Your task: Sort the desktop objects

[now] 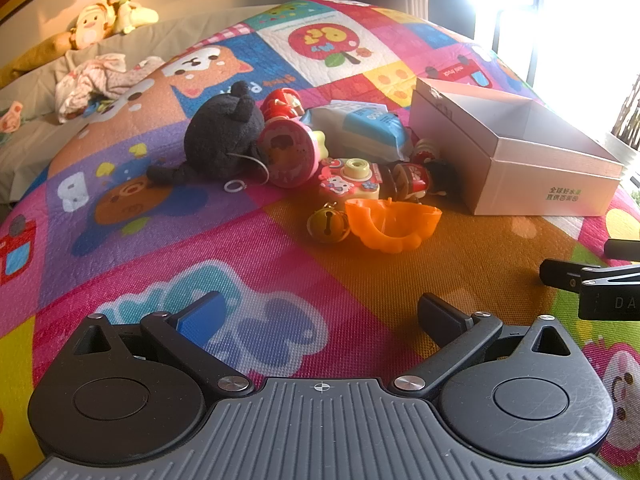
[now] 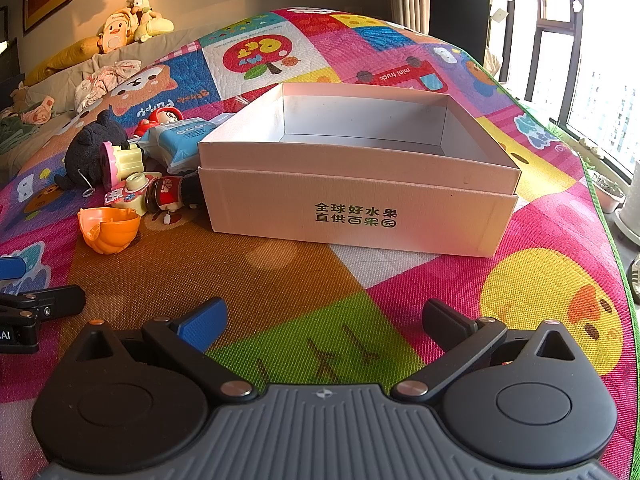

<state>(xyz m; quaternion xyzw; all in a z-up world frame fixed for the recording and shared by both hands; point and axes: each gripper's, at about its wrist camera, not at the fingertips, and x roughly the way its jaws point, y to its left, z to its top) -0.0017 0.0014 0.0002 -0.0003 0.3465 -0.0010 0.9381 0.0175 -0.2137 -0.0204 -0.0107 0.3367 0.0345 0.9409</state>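
A jumble of small toys waits at the centre of the left wrist view, heaped just left of an open white cardboard box (image 1: 516,168) whose inside shows bare, a layout that suggests the pile is the stock to be sorted and the box its destination. Nearest the camera lies an orange pumpkin-shaped shell (image 1: 394,226), tipped on its side with its hollow facing up and toward the lens, touching or almost touching a brass jingle bell (image 1: 328,226) at its left. Behind them a pink toy camera (image 1: 352,178) points its lens upward; a red-and-black wind-up doll (image 1: 416,178) lies flat, its long axis running left to right toward the box wall. Farther back, a black plush cat (image 1: 224,140) slumps with its tail stretched toward lower left, a pink round-faced toy (image 1: 286,152) leans against it, and a blue-and-white wipes packet (image 1: 368,128) lies flat against the box.

All rests on a bright cartoon play mat (image 1: 200,240). The left hand-held gripper (image 1: 320,316) hovers low at the bottom of its frame, fingers spread wide and empty, aimed at the pile. The right hand-held gripper (image 2: 324,320), likewise spread and empty, faces the box front. A sofa with plush dolls (image 1: 108,16) fills the upper left.
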